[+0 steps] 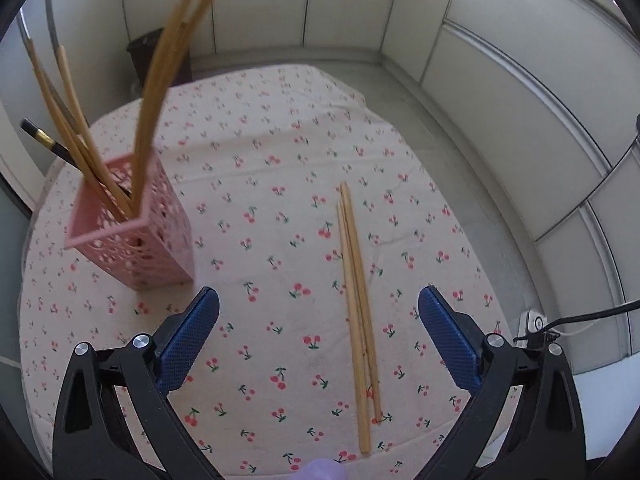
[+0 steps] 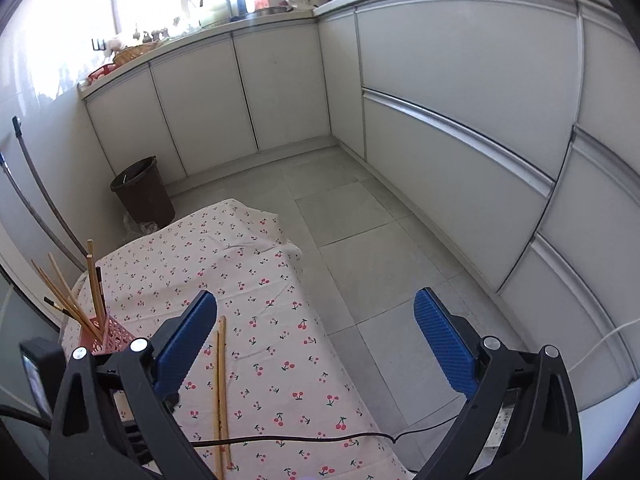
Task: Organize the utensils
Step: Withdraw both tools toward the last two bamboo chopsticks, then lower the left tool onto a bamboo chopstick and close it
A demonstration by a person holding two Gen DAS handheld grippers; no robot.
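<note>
A pink perforated holder (image 1: 132, 236) stands upright at the left of the cherry-print tablecloth (image 1: 260, 152). Several wooden chopsticks (image 1: 156, 92) and a black one (image 1: 40, 138) lean out of it. Loose wooden chopsticks (image 1: 358, 312) lie side by side on the cloth, right of the holder. My left gripper (image 1: 319, 296) hovers open above the cloth, the loose chopsticks lying below the gap nearer its right finger, nothing gripped. In the right wrist view the same loose chopsticks (image 2: 220, 380) lie under the left finger of my open right gripper (image 2: 316, 298). The holder (image 2: 108, 334) is further left.
A brown waste bin (image 2: 144, 192) stands on the tiled floor beyond the table's far end. White cabinets (image 2: 460, 120) line the back and right. A black cable (image 2: 300, 438) crosses the near cloth. A white power strip (image 1: 534, 322) lies on the floor at the right.
</note>
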